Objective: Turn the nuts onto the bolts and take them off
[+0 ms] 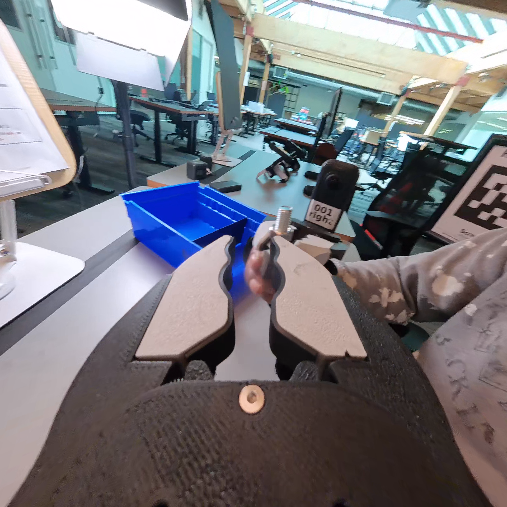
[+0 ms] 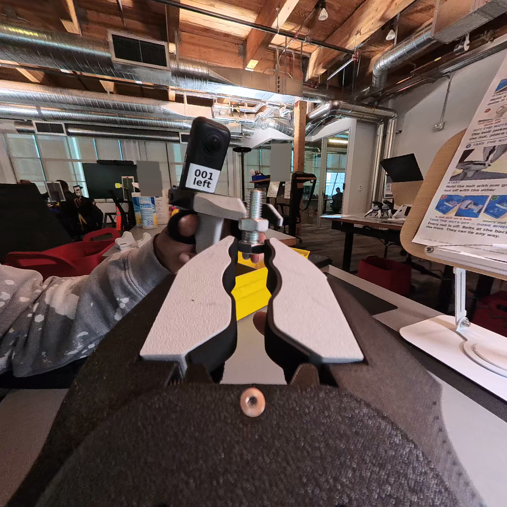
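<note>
A silver bolt [image 2: 253, 201] stands upright with a hex nut [image 2: 253, 225] threaded partway down its shaft. My right gripper [image 2: 251, 245] is shut on the bolt's lower end, below the nut, and holds it above the table. My left gripper [image 1: 252, 242] is open and empty. In the left wrist view the bolt [image 1: 283, 219] stands just beyond and to the right of its right fingertip. In the right wrist view the left gripper's fingers [image 2: 219, 204] sit behind the bolt at thread height, above the nut, not closed on it.
A blue bin [image 1: 186, 219] sits on the grey table [image 1: 82, 315] ahead of the left gripper. A yellow bin [image 2: 251, 288] lies under the right gripper. An instruction board on a white stand [image 2: 452, 337] stands at the table's side. A person's sleeved arms [image 2: 68, 307] hold both grippers. The tips of both grippers are at nearly the same place.
</note>
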Tool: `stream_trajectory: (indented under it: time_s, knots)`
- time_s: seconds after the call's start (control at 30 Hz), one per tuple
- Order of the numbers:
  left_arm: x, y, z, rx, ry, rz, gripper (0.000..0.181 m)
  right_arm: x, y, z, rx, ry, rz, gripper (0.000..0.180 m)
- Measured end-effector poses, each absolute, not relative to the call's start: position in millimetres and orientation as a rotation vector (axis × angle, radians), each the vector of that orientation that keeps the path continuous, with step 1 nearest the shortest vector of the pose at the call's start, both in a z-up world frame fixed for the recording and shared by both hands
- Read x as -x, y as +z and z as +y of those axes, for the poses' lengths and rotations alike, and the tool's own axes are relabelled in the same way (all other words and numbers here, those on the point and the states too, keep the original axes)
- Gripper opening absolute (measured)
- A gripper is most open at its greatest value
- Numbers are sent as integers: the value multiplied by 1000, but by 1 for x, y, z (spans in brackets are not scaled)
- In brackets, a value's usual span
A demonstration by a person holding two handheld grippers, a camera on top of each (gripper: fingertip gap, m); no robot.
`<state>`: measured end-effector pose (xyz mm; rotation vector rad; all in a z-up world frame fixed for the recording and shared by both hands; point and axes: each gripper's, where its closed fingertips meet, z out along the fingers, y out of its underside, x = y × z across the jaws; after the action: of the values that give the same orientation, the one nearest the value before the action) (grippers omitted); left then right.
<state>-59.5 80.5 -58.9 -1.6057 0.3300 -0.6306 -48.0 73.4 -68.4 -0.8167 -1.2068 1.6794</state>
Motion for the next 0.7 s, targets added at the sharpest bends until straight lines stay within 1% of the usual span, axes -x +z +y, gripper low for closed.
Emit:
stream_trajectory:
  time_s: [0.1,0.2,0.23,0.27,0.3,0.53,0.6,0.67,0.7]
  knots:
    - [41,-58,76,1593,-724,386,34,50,-71,71,824,1673,-1216,18]
    - [42,-62,81,1603,-698,377,32,49,-69,71,821,1670,-1212,18]
    - [46,-62,81,1613,-700,355,27,48,-69,73,821,1679,-1196,18]
    - [59,-65,87,1639,-633,290,11,46,-66,74,800,1708,-1190,18]
    - [69,-68,90,1651,-553,273,10,44,-65,75,798,1719,-1184,18]
    - [48,-60,80,1603,-691,353,30,49,-70,74,823,1676,-1202,18]
    - [41,-62,79,1615,-718,377,32,49,-70,72,818,1671,-1208,18]
    - [45,-65,82,1629,-679,363,27,49,-69,74,823,1670,-1197,18]
    - [56,-67,87,1657,-620,303,8,47,-67,74,803,1687,-1194,18]
